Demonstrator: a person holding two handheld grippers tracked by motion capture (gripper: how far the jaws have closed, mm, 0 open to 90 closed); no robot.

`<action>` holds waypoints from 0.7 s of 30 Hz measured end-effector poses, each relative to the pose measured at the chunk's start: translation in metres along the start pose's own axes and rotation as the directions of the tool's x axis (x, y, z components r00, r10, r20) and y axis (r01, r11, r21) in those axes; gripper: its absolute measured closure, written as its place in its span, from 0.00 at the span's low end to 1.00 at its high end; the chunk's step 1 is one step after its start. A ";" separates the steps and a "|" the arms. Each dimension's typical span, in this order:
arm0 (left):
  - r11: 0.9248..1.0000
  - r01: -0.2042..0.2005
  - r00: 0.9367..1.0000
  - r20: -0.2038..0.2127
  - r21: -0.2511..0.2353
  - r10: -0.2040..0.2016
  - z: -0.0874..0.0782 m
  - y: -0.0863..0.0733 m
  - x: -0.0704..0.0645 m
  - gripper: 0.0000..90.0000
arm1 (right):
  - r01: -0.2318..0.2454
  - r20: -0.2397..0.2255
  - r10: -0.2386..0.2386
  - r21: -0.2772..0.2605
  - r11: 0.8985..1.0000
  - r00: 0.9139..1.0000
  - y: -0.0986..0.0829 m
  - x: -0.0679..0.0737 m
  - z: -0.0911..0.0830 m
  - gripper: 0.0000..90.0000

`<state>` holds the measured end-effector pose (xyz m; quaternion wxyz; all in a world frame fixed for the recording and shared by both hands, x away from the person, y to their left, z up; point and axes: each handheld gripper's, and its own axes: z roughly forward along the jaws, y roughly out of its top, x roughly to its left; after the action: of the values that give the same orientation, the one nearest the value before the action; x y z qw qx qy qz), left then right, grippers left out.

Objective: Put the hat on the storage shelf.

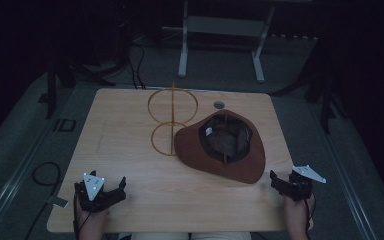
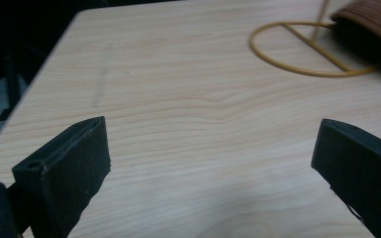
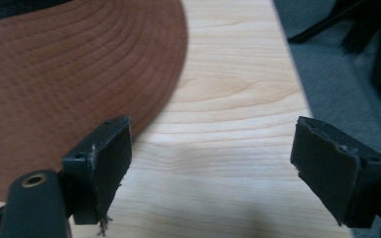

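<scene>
A brown brimmed hat (image 1: 220, 150) lies crown-down right of the table's middle, its dark lining facing up. A thin gold wire stand (image 1: 172, 120) with two rings stands beside it on the left; the brim overlaps the lower ring. My left gripper (image 1: 101, 189) rests open at the near left corner with nothing between its jaws. Ahead of the left gripper (image 2: 211, 158) are bare wood, the stand's ring (image 2: 302, 49) and the hat's edge (image 2: 372, 20). My right gripper (image 1: 287, 181) is open at the near right, just off the brim. The right gripper's (image 3: 211, 163) left fingertip (image 3: 106, 158) overlaps the hat (image 3: 69, 74).
The light wooden table (image 1: 130, 150) has a round grey grommet (image 1: 219, 105) near its far edge. Its right edge (image 3: 297, 89) runs close by my right gripper, with grey floor beyond. A white frame (image 1: 220, 30) stands behind the table. A cable (image 1: 45, 175) loops on the floor at left.
</scene>
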<state>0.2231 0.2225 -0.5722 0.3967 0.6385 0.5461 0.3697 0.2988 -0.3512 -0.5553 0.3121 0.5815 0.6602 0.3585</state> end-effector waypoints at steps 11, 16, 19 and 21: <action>0.994 0.014 0.989 0.143 0.105 -0.029 0.004 0.001 -0.008 0.05 | 0.019 -0.050 -0.019 -0.012 1.000 0.999 0.034 0.002 -0.006 0.16; 0.994 0.008 0.990 0.140 0.110 -0.024 0.004 0.001 -0.008 0.05 | 0.014 -0.065 -0.015 -0.009 1.000 0.998 0.049 0.000 -0.005 0.15; 0.995 0.003 0.990 0.141 0.104 -0.017 0.004 0.001 -0.009 0.05 | 0.012 -0.073 -0.014 -0.024 1.000 0.997 0.058 0.002 -0.003 0.15; 0.995 -0.005 0.991 0.134 0.099 -0.008 0.003 0.001 -0.011 0.05 | 0.026 -0.081 -0.028 -0.029 0.999 0.996 0.068 0.006 -0.001 0.15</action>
<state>0.2253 0.2115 -0.5728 0.4006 0.6805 0.5363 0.2980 0.3345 -0.3410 -0.4975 0.2978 0.5529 0.6752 0.3870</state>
